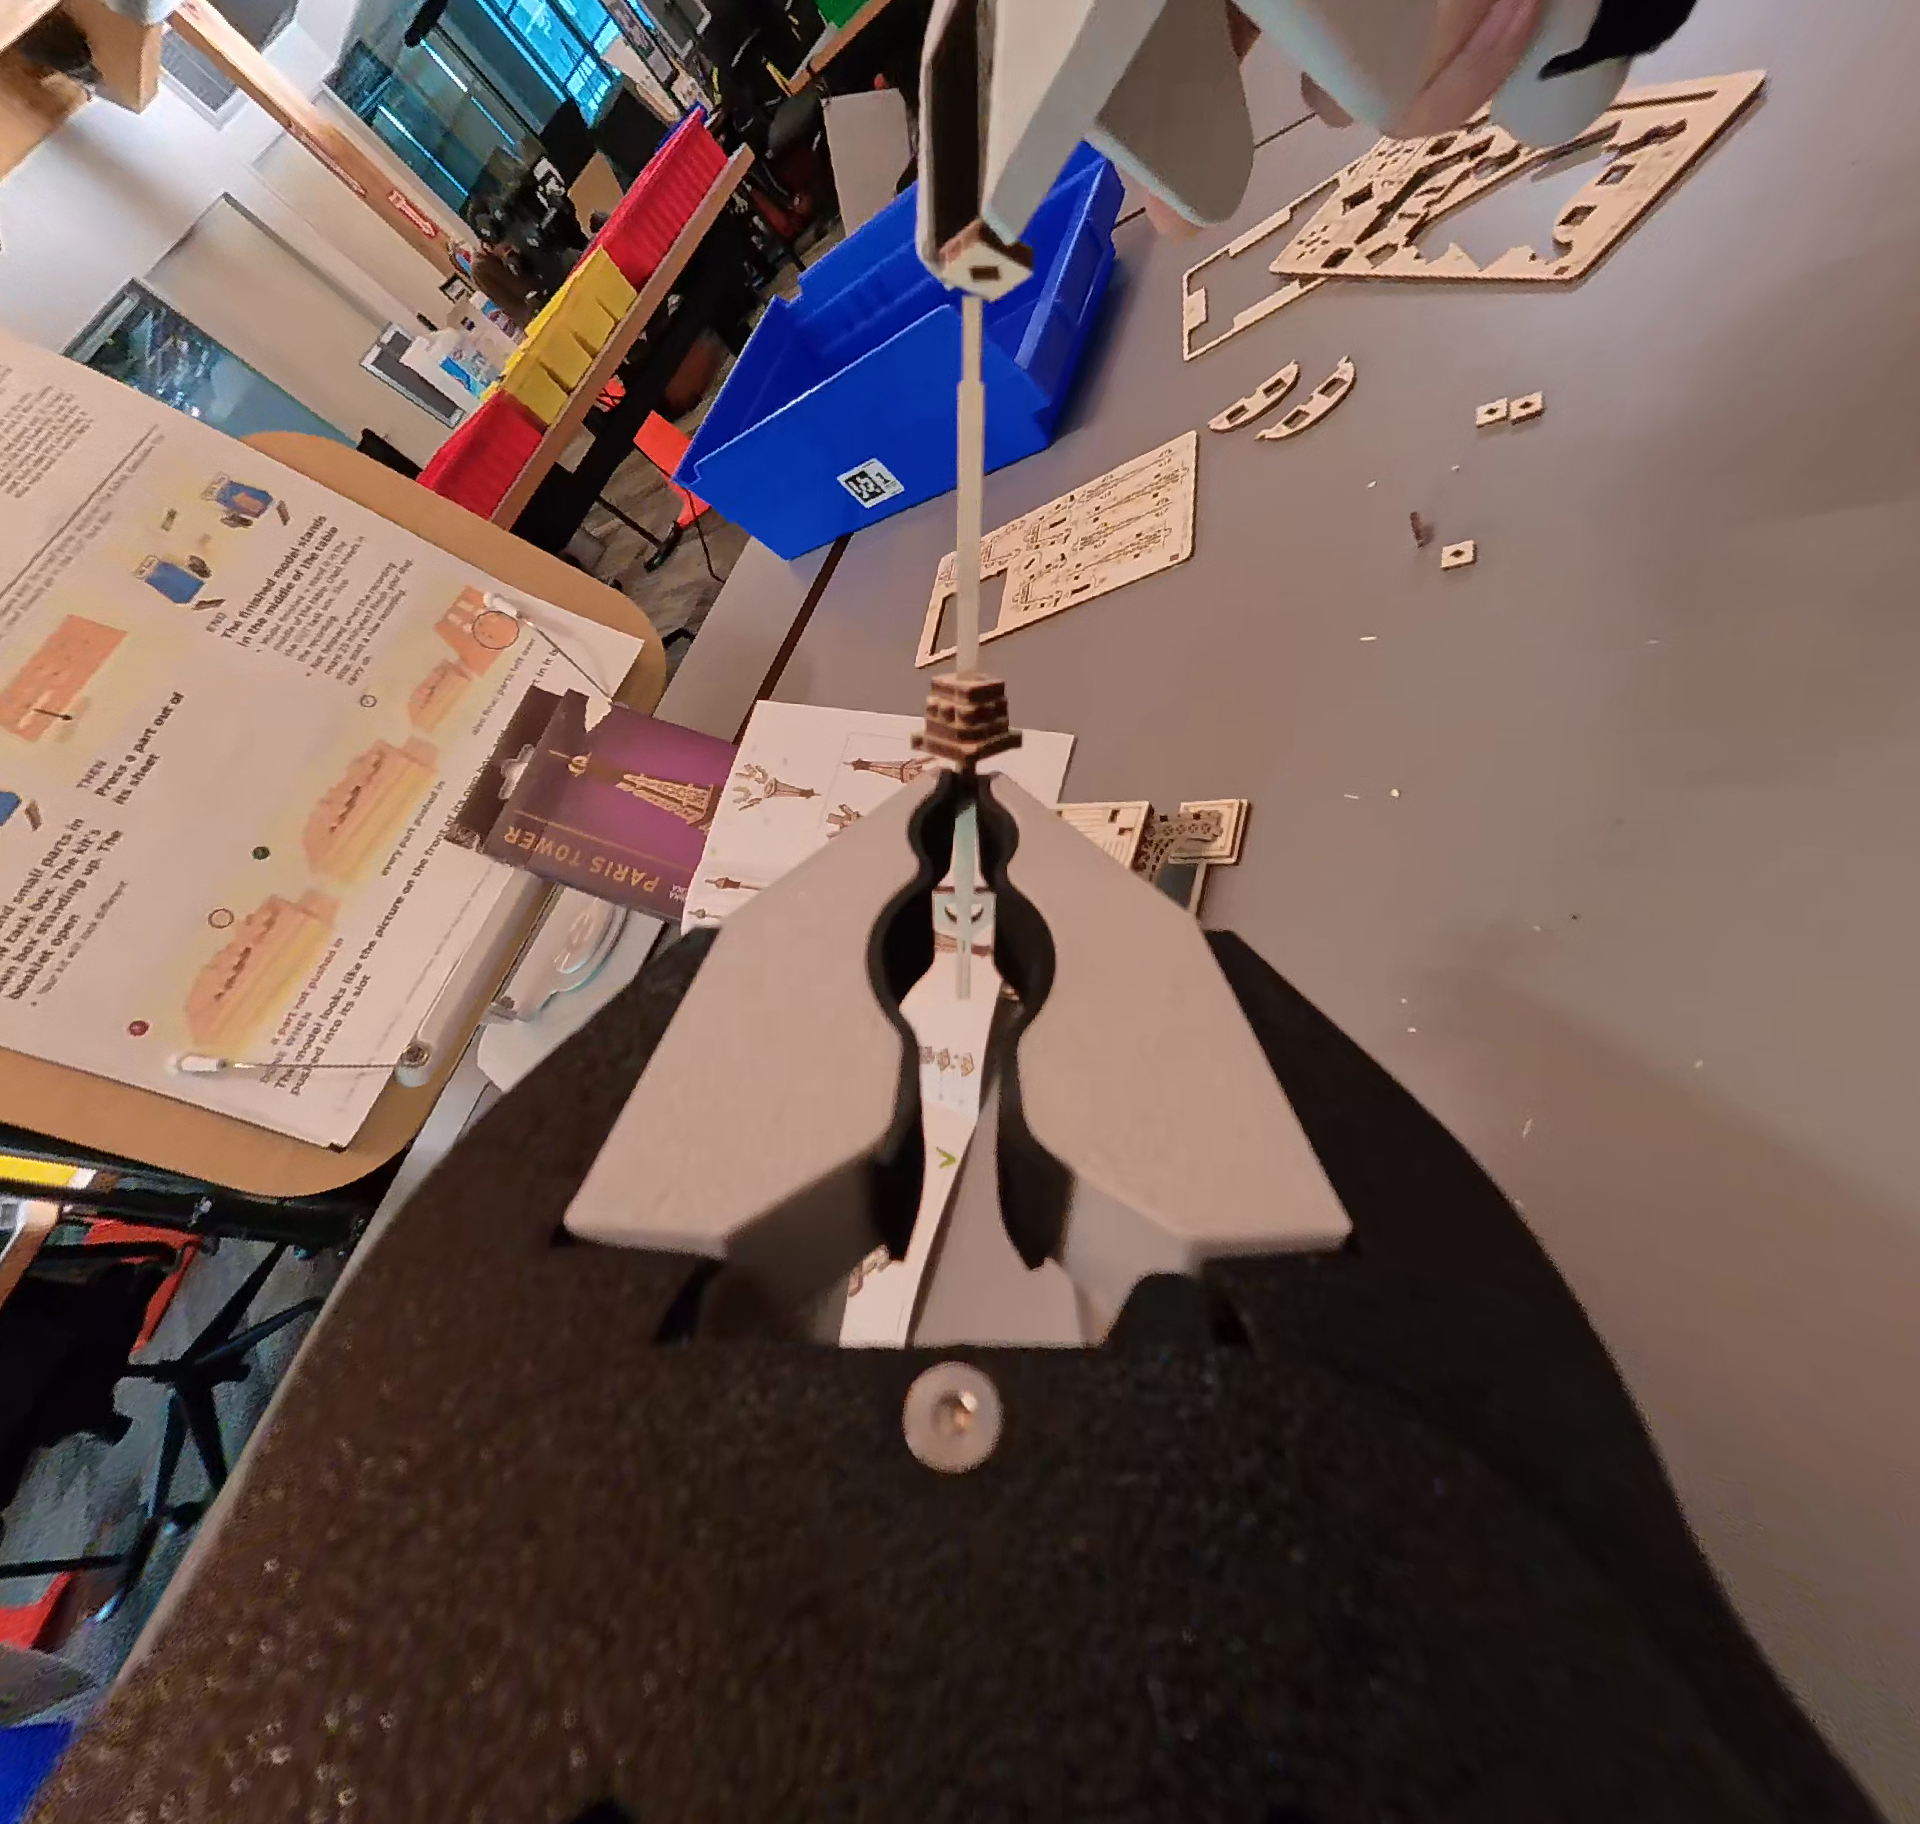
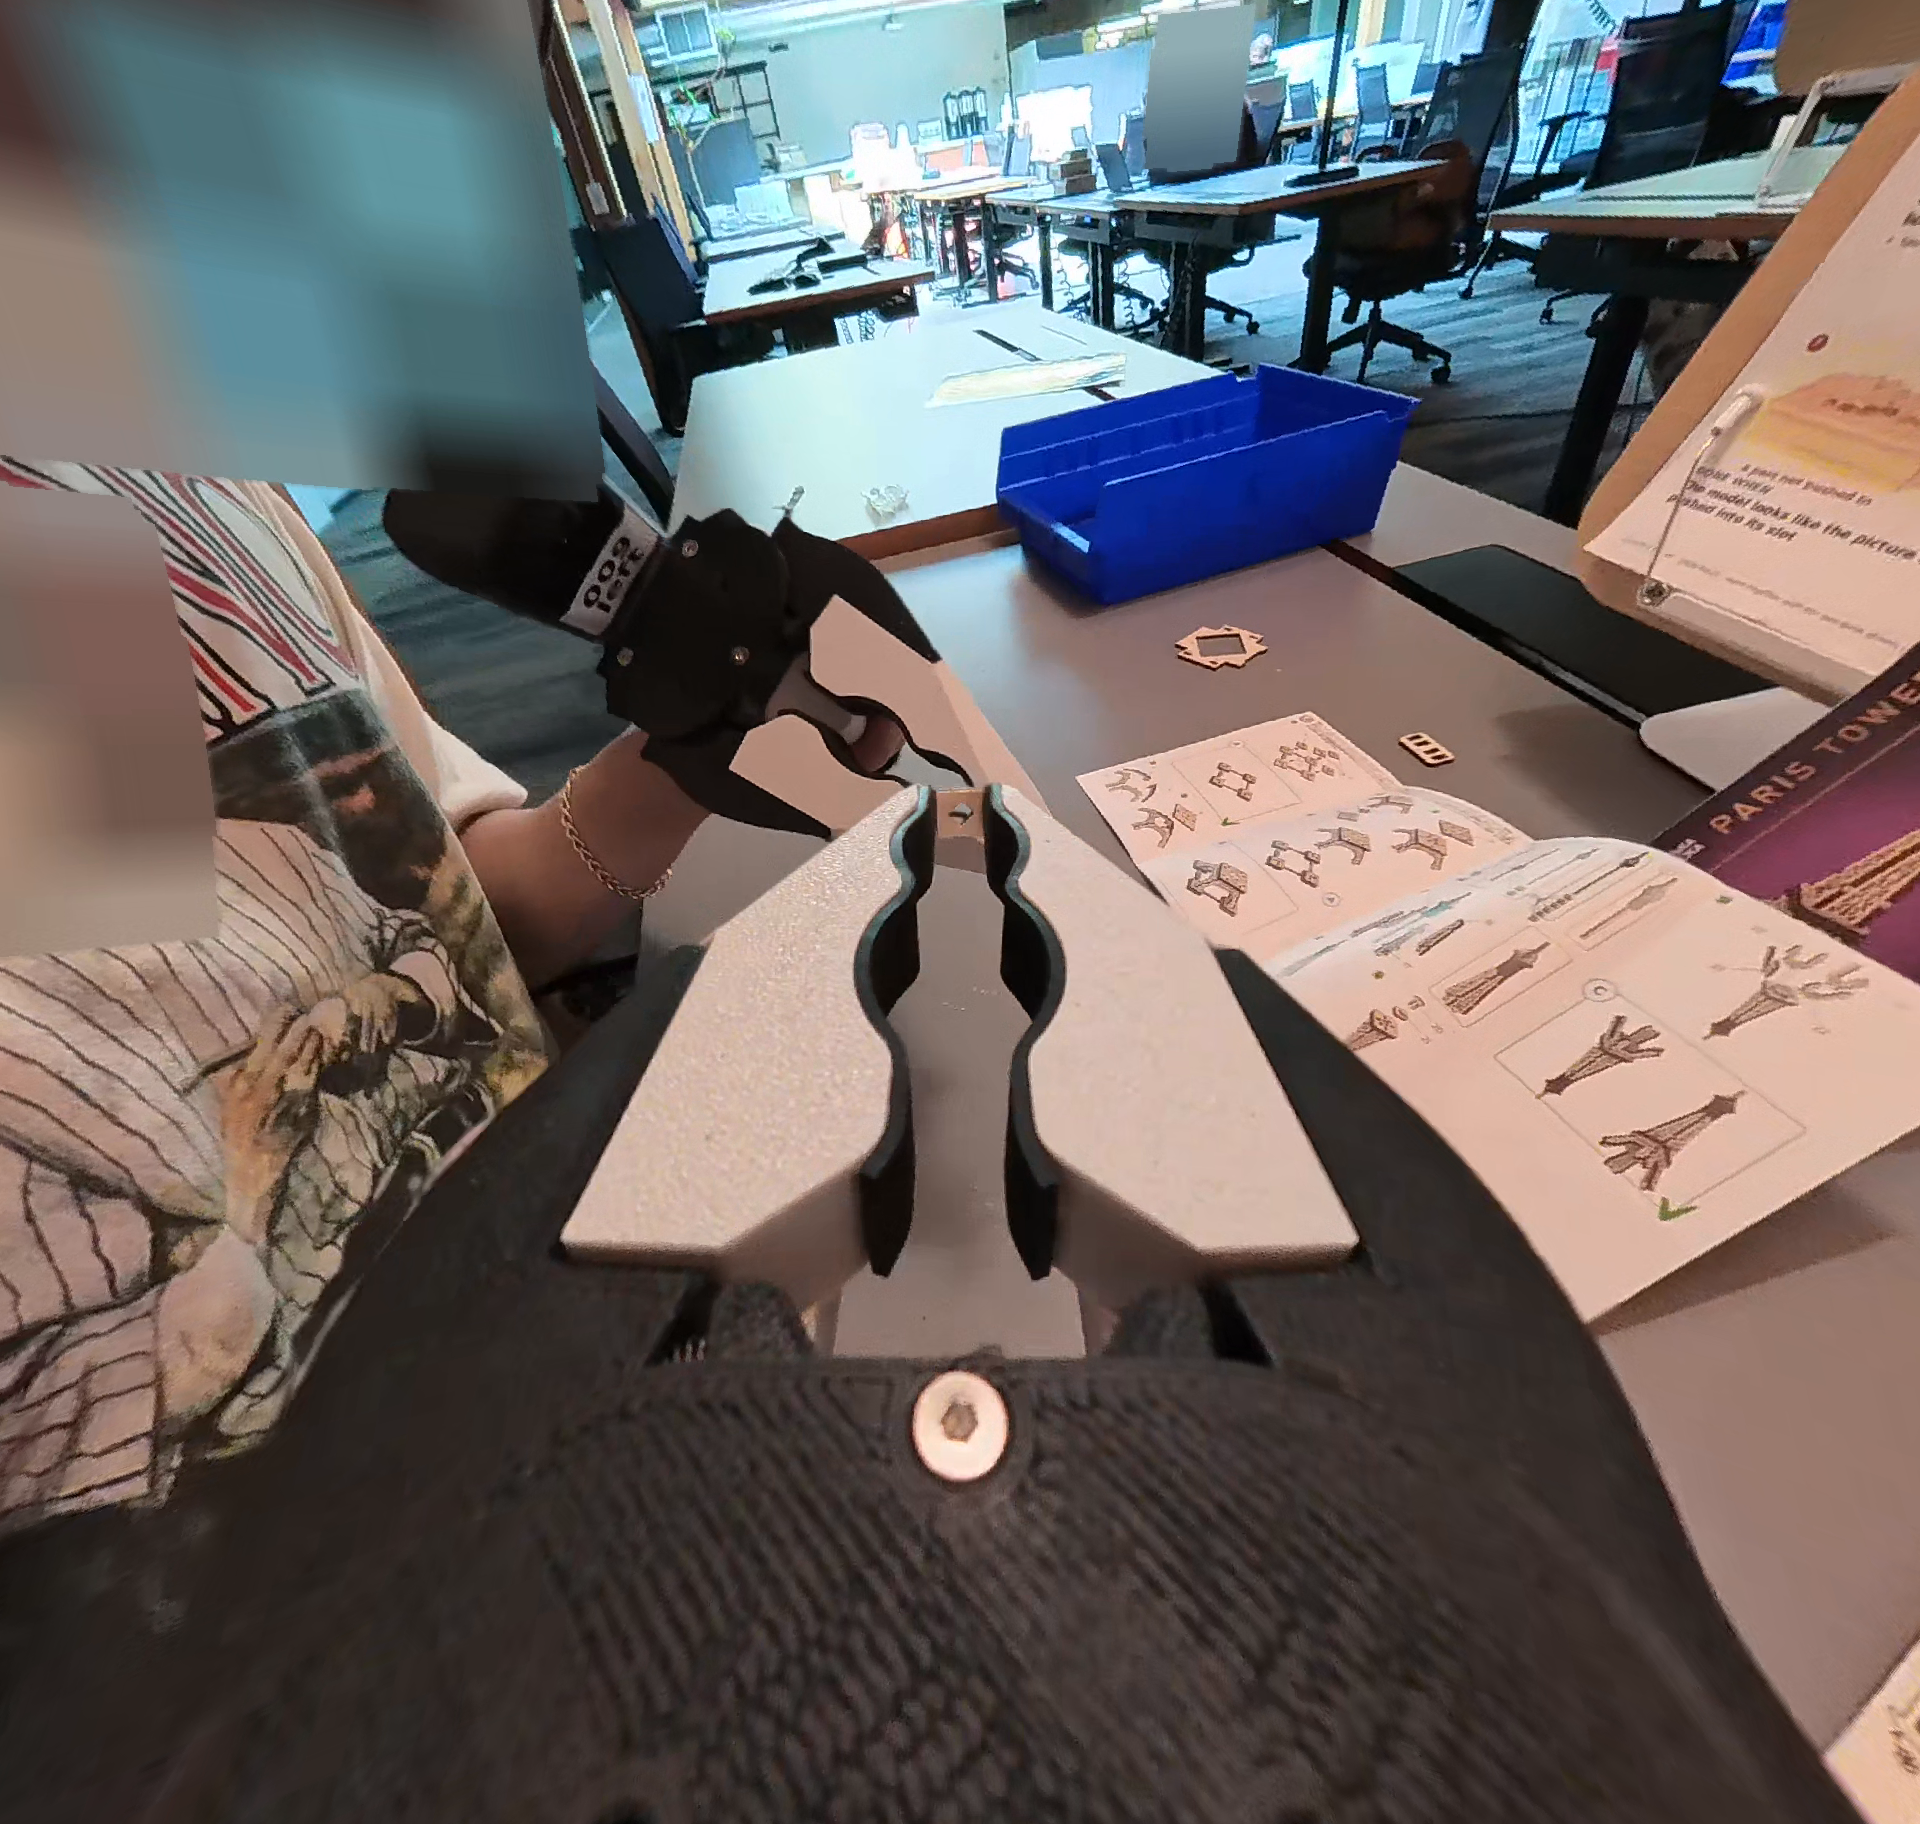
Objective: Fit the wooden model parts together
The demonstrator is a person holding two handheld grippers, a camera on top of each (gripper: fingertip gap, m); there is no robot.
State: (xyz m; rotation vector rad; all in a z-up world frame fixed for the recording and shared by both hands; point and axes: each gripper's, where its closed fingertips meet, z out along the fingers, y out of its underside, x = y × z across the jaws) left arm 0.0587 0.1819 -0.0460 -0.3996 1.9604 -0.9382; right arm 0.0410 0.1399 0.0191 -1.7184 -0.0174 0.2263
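While tongs [image 1: 961, 798] pinch spire [image 1: 971, 486], table [image 1: 1558, 839] cluttered

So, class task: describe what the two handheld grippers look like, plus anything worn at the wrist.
Both grippers, left and right, have pale grey wedge-shaped fingers with wavy black pads on textured black bodies, each with a silver screw. The left carries a white label band; a gold chain bracelet circles that wrist.

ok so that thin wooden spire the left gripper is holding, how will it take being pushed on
The thin wooden spire looks slender for its length, so it would probably flex or snap under sideways force. The left gripper clamps it only near the stacked collar, leaving the long end unsupported. It is likely very light; pushing the small square piece straight along it seems safest.
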